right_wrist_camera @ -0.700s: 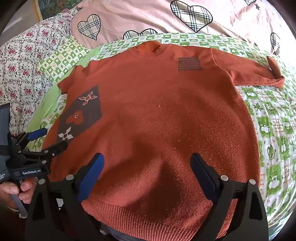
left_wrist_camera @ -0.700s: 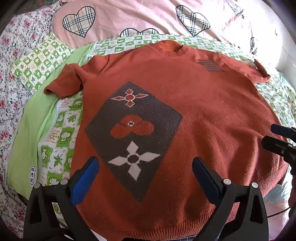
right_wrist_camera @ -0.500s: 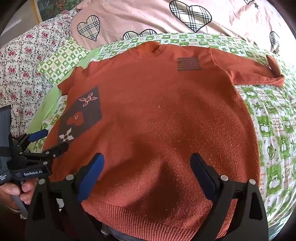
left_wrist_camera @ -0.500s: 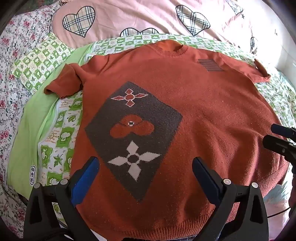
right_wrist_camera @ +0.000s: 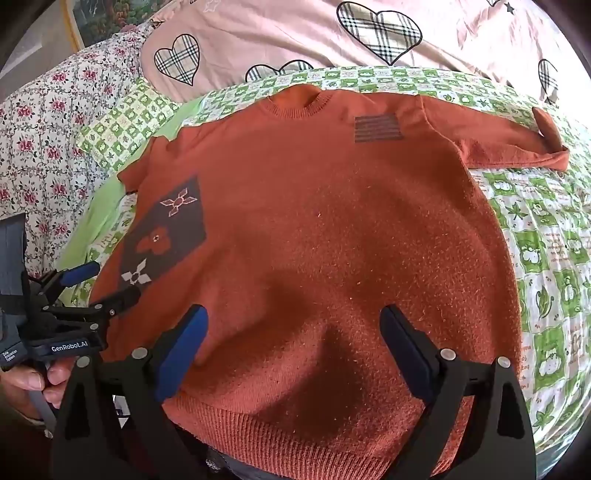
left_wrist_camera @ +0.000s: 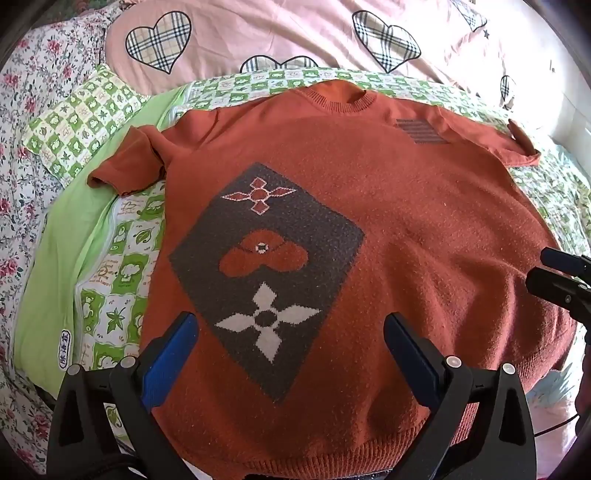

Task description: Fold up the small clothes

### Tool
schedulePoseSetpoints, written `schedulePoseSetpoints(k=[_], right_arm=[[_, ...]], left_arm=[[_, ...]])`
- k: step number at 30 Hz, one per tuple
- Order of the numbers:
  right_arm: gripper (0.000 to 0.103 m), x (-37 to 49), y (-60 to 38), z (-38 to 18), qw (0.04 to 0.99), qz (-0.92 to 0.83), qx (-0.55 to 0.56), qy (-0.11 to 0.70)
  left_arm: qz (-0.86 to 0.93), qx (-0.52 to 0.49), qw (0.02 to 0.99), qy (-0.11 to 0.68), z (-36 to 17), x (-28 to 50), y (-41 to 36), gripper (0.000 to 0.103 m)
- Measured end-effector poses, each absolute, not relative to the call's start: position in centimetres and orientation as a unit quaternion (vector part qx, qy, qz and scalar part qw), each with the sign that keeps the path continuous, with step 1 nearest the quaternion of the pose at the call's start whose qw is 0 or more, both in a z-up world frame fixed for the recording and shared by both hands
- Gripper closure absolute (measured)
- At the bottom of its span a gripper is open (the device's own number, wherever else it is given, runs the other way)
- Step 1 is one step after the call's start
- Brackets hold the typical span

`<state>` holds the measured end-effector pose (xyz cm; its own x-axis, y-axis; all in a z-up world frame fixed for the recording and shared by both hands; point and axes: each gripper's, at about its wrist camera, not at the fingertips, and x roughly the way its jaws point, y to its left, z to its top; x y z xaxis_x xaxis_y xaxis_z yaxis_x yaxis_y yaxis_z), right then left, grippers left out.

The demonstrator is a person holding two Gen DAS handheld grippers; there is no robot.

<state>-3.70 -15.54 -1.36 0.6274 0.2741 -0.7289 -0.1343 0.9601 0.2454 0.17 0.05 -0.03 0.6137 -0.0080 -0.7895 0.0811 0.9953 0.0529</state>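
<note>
A rust-orange knit sweater (left_wrist_camera: 406, 229) lies flat, front up, on the bed, collar far, hem near. It has a dark diamond patch with flower motifs (left_wrist_camera: 266, 258) and a small striped patch (right_wrist_camera: 376, 127) at the chest. My left gripper (left_wrist_camera: 288, 350) hovers open and empty over the lower left of the sweater. My right gripper (right_wrist_camera: 291, 343) hovers open and empty over the lower right, just above the ribbed hem (right_wrist_camera: 280, 439). Each gripper shows at the edge of the other's view: the right one (left_wrist_camera: 554, 273), the left one (right_wrist_camera: 96, 284).
The sweater rests on a green-and-white checked sheet (right_wrist_camera: 546, 236). A pink quilt with plaid hearts (left_wrist_camera: 280, 33) is bunched at the far side. A checked pillow (left_wrist_camera: 81, 122) and a floral cover (right_wrist_camera: 44, 125) lie at the left.
Both grippers have barely moved; the right view has shifted very slightly. The sweater lies as before.
</note>
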Motion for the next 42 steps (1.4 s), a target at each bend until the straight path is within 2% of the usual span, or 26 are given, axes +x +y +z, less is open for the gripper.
schedulePoseSetpoints(k=[19,23,26,30,42], right_arm=[[0.009,-2.6,-17.3,-0.8,0.895,0.12,0.107,0.415],[0.009,-2.1,-18.5,-1.0,0.893,0.117,0.128,0.415],[0.009,-1.5,-20.8,-0.9,0.896,0.105,0.159,0.401],[0.009,0.0,-24.3,-0.8,0.886,0.064,0.186,0.421],[0.009,4.8,-40.8,1.1,0.894,-0.044,0.278,0.349]], left_arm=[[-0.046,0.006,0.889,0.456,0.4,1.5,-0.5,0.002],[-0.036,0.035,0.893,0.447,0.3,2.2,-0.8,0.002],[-0.035,0.041,0.892,0.448,0.1,3.0,-0.8,0.002],[-0.035,0.04,0.89,0.453,0.0,4.4,-0.7,0.002],[-0.036,0.041,0.888,0.456,0.2,8.7,-1.6,0.002]])
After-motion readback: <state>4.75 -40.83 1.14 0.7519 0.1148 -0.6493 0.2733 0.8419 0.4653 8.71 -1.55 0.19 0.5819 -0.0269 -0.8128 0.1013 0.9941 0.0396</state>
